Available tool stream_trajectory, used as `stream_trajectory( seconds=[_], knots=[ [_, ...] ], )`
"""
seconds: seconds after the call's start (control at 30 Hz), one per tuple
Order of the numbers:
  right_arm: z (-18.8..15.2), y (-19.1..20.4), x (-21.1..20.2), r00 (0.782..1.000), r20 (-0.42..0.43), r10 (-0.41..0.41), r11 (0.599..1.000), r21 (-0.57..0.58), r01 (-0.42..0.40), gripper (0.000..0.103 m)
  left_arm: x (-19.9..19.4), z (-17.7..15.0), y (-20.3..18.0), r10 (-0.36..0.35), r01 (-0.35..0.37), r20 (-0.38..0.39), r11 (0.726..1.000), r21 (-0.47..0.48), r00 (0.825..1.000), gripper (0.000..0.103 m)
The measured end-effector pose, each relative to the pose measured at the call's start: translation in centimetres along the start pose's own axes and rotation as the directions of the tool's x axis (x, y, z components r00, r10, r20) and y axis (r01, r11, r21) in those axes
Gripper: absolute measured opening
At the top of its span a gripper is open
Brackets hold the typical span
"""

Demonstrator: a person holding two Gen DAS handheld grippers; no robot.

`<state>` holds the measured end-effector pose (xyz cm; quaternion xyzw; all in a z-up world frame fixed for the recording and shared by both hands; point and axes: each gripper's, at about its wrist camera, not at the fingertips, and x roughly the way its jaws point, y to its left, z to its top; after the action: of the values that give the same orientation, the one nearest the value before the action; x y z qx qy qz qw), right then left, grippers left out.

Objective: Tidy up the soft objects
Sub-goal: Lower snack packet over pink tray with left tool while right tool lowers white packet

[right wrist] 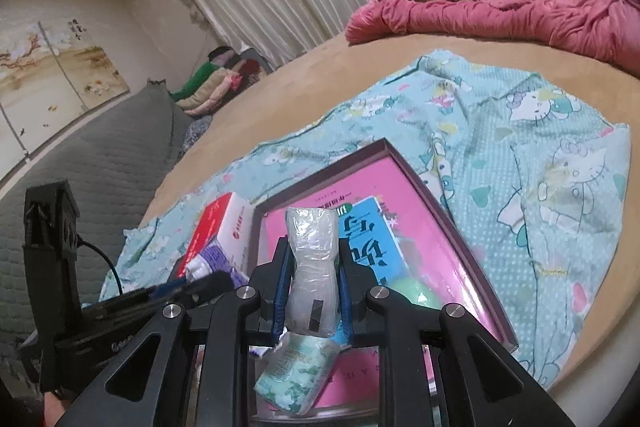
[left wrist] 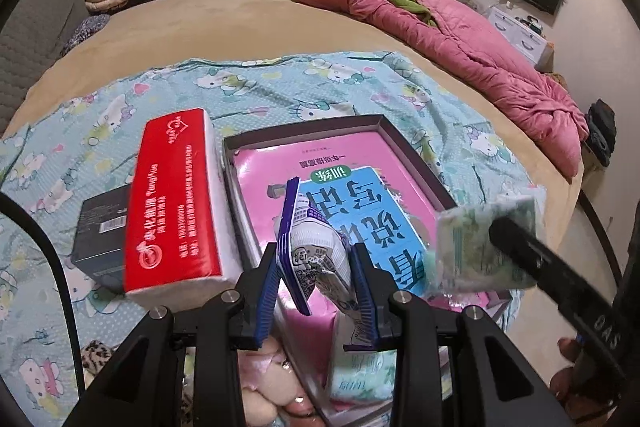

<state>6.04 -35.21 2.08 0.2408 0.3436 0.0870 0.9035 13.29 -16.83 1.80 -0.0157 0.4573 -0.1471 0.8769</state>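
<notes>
Left wrist view shows the left tongs (left wrist: 316, 267) clamped on a white and purple tissue pack (left wrist: 310, 239), squeezed between the blue pads (left wrist: 267, 297) and held above the open box (left wrist: 416, 155) that lies on the cartoon-print sheet (left wrist: 280, 83) spread over the bed (left wrist: 240, 15). Inside the box lie a pink book (left wrist: 260, 175) and, on top of it, a blue book (left wrist: 360, 199). Just beside the box's left wall rests a red tissue brick (left wrist: 172, 199), with a black box (left wrist: 100, 231) touching its far side. At the right of this view the right tongs' black finger reaches in, pressed against a green-patterned tissue pack (left wrist: 480, 243) over the box's near right corner.

Right wrist view shows the right tongs (right wrist: 312, 291) closed on a clear-wrapped tissue pack (right wrist: 310, 267), which stands upright between the jaws over the box (right wrist: 440, 207). Below them, at the box's near edge, lies another green-patterned pack (right wrist: 296, 379). A pink quilt (right wrist: 500, 7) is heaped at the bed's far edge.
</notes>
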Motion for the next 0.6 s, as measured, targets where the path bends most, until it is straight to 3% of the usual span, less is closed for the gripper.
stream_trajectory(
  seconds=[0.6],
  knots=[
    [-0.5, -0.9, 0.8, 0.999, -0.046, -0.003, 1.000, 0.024, 0.004, 0.022, 3.3, 0.7, 0.1, -0.001, 0.000, -0.022, 0.998, -0.058, 1.000, 0.036]
  ],
)
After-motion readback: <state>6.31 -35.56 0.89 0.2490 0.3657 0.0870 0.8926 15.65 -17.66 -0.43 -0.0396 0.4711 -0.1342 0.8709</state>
